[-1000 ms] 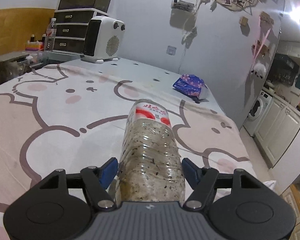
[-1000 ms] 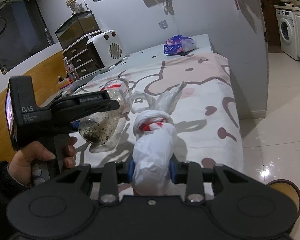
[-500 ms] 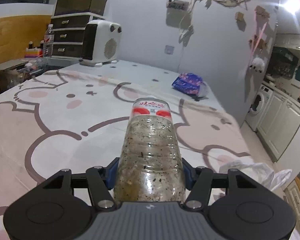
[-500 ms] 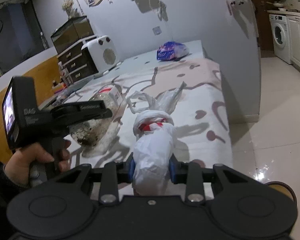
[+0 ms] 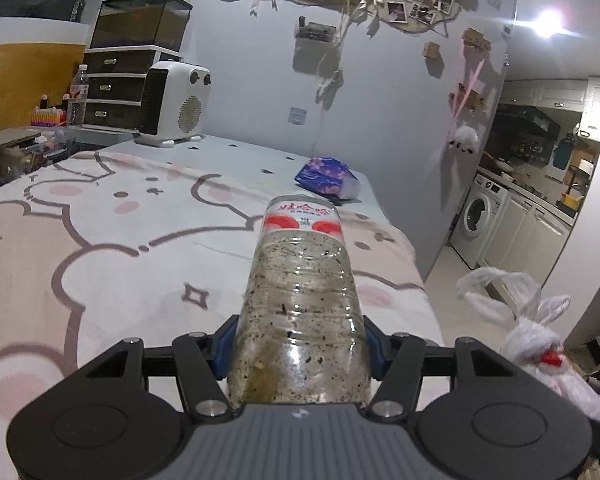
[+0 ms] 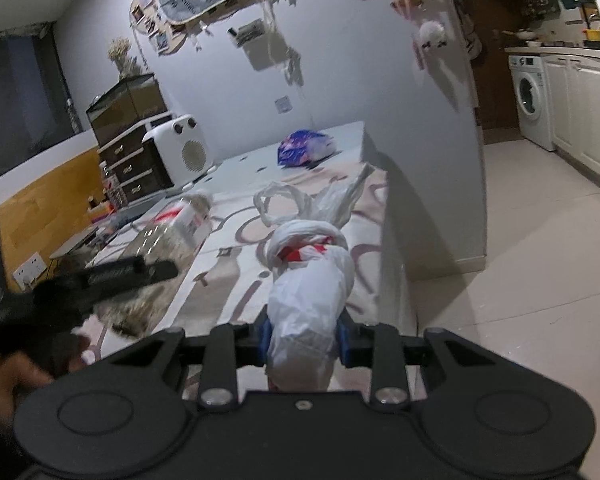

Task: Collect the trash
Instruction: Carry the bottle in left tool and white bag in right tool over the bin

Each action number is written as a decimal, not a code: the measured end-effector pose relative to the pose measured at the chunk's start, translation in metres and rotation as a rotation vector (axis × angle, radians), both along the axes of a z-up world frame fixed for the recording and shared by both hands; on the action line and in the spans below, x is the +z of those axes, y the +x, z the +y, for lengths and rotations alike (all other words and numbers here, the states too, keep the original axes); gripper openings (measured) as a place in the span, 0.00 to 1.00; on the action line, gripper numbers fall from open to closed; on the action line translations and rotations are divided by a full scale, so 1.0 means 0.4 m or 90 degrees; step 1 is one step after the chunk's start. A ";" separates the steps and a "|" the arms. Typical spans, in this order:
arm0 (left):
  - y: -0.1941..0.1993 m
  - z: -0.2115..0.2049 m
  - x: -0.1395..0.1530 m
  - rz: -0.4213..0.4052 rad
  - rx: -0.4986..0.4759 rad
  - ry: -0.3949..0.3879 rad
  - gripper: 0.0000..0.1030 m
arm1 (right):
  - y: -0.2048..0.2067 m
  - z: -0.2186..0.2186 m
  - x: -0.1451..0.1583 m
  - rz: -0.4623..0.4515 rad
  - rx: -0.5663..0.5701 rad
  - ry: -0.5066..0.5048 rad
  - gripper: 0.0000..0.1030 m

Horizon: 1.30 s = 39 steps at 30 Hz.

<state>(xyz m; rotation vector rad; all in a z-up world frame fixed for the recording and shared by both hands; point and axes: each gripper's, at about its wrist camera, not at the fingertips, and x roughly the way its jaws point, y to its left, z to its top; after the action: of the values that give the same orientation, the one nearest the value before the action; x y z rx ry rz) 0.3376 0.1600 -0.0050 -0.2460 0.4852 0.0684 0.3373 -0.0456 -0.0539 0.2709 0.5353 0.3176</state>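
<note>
My left gripper (image 5: pixel 300 350) is shut on a dirty clear plastic bottle (image 5: pixel 300 300) with a red and white label, held lying forward above the bed. The bottle also shows in the right wrist view (image 6: pixel 160 248), blurred, with the left gripper's body in front of it. My right gripper (image 6: pixel 303 338) is shut on a tied white plastic trash bag (image 6: pixel 312 288) with red print, its handles sticking out ahead. The bag also shows at the lower right of the left wrist view (image 5: pixel 540 340).
The bed (image 5: pixel 120 240) has a pink cartoon cover. A blue floral packet (image 5: pixel 326 174) lies near its far corner. A white heater (image 5: pixel 176 110) and dark drawers (image 5: pixel 116 92) stand at the back. A washing machine (image 6: pixel 530 102) and tiled floor (image 6: pixel 540 260) are to the right.
Both grippers have lifted and drawn back from the bed with their loads. The trash bag has come into the left wrist view at the right. The left gripper now looks blurred.
</note>
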 end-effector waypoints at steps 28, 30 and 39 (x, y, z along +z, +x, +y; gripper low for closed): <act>-0.279 -0.530 0.018 -0.015 -0.163 0.001 0.59 | -0.250 -0.468 -0.064 -0.017 -0.109 0.019 0.30; -0.280 -0.570 -0.007 -0.002 -0.179 -0.001 0.59 | -0.263 -0.503 -0.084 -0.010 -0.120 0.019 0.30; -0.236 -0.719 -0.170 0.080 -0.221 -0.001 0.59 | -0.299 -0.658 -0.201 0.039 -0.177 0.019 0.30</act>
<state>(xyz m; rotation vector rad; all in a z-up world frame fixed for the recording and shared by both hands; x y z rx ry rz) 0.2433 -0.1277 -0.0729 -0.1564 0.6473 -0.2564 0.2179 -0.3089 -0.1341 0.3799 0.5463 0.0469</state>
